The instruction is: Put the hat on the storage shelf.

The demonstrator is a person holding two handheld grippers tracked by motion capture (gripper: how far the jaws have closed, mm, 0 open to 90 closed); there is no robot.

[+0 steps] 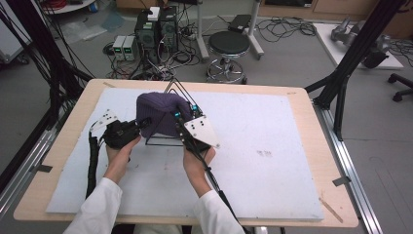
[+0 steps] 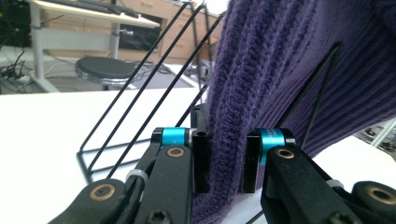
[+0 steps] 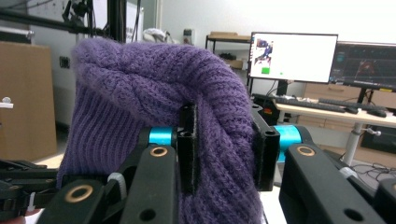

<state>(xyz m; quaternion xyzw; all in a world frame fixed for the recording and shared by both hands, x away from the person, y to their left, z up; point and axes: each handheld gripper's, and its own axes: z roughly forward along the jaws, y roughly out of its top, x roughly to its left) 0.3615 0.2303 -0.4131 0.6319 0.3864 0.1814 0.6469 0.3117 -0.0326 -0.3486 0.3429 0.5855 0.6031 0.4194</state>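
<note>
- Hat point(image 1: 158, 113): a purple knitted hat sits left of centre in the high view, draped over a black wire stand point(image 1: 168, 139) on the white-covered bench point(image 1: 272, 161).
- Left gripper point(image 1: 144, 124), at centre left of the high view, holds the hat's left edge; in the left gripper view its fingers point(image 2: 201, 161) pinch a fold of knit at lower centre.
- Right gripper point(image 1: 178, 117), just right of the hat, clamps the other side; in the right gripper view its fingers point(image 3: 187, 149) squeeze a thick fold at centre.
- Step in hand, as I judge it: both sides are gripped and the hat is being drawn down over the stand.
- Next move calls for an even pull on both sides, so the knit seats without tipping the light wire frame.
- Writing: no brand or label readable; the monitor point(image 3: 293, 57) at upper right of the right gripper view is too small to read.
</note>
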